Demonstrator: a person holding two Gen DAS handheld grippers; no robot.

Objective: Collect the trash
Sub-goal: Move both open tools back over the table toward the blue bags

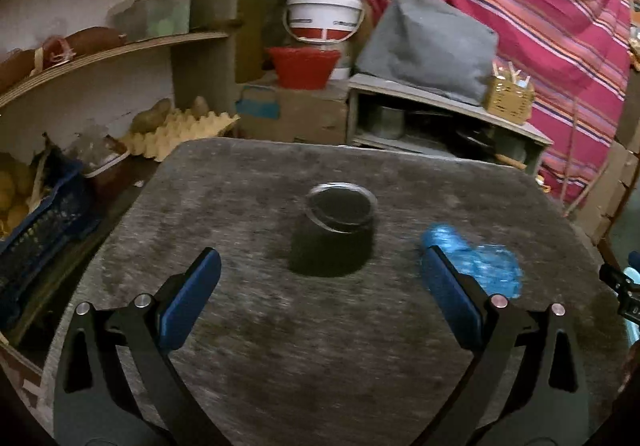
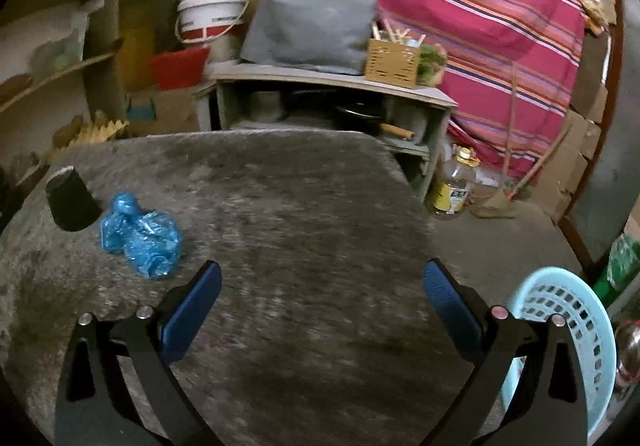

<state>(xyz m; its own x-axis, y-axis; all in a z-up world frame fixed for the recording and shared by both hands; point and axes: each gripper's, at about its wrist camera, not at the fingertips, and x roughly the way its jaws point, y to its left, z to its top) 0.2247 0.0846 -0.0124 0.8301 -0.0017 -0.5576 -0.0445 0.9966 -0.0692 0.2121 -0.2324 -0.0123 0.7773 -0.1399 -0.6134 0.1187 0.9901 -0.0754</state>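
Observation:
A crumpled blue plastic bag (image 1: 484,266) lies on the grey table (image 1: 320,346), right of a black cup (image 1: 334,230) with a metal rim. My left gripper (image 1: 320,266) is open and empty, above the table just short of the cup; its right finger overlaps the bag's near edge. In the right wrist view the bag (image 2: 140,238) and the cup (image 2: 72,201) sit at the table's left. My right gripper (image 2: 320,270) is open and empty over the table's middle (image 2: 300,205), right of the bag. A light blue perforated basket (image 2: 568,326) stands off the table's right edge.
Shelves with an egg carton (image 1: 180,129) and a dark blue crate (image 1: 40,230) stand left. Behind the table are a low cabinet (image 2: 332,101) with a grey bag, a white bucket (image 1: 324,13) and a red bowl. A bottle (image 2: 456,185) stands on the floor at right.

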